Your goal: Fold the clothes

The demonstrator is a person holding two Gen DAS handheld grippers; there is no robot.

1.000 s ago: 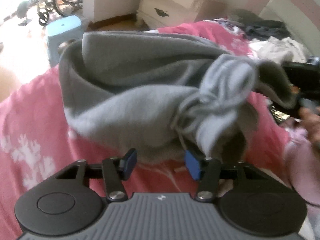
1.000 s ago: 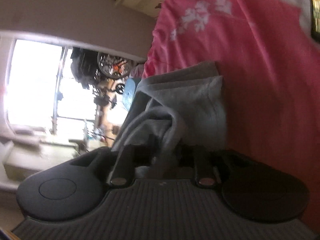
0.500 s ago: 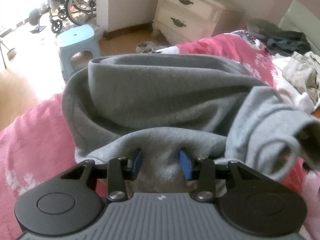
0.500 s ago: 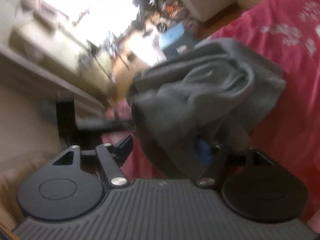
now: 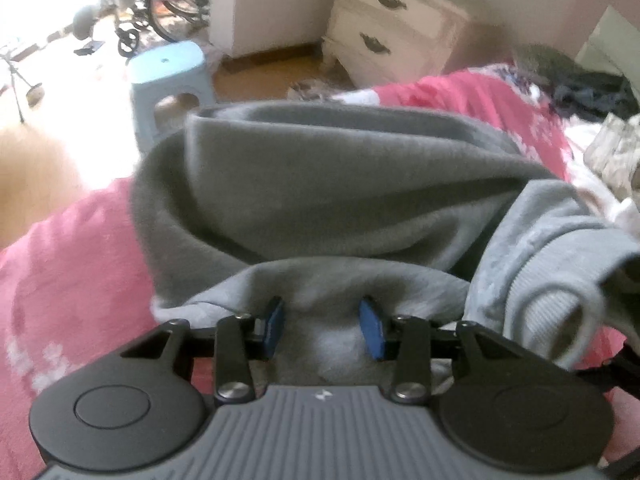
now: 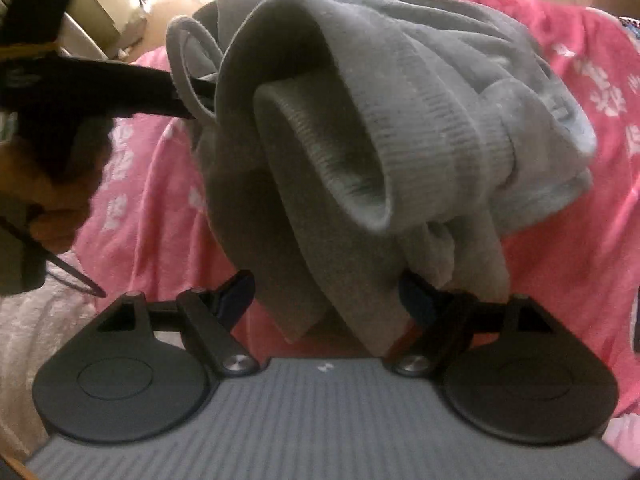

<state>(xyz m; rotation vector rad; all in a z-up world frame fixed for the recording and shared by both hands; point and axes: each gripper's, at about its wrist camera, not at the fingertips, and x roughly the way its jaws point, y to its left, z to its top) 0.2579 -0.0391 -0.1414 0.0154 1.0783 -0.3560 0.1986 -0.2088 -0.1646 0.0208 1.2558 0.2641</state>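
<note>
While the grey sweatshirt (image 5: 320, 184) sits bunched on the pink bedspread (image 5: 76, 264), both grippers are at its near edge. The left gripper (image 5: 322, 326) has its blue pads (image 5: 274, 326) spread apart, with a fold of grey cloth lying between them but not pinched. The right gripper (image 6: 326, 298) also has its fingers wide apart, and a hanging fold with a ribbed cuff (image 6: 332, 152) drops loosely into the gap (neither pad visibly presses it). A drawstring loop (image 6: 188, 64) curls at the upper left in the right wrist view. Beyond the bed stand a blue stool (image 5: 170, 76) and a white nightstand (image 5: 392, 28).
</note>
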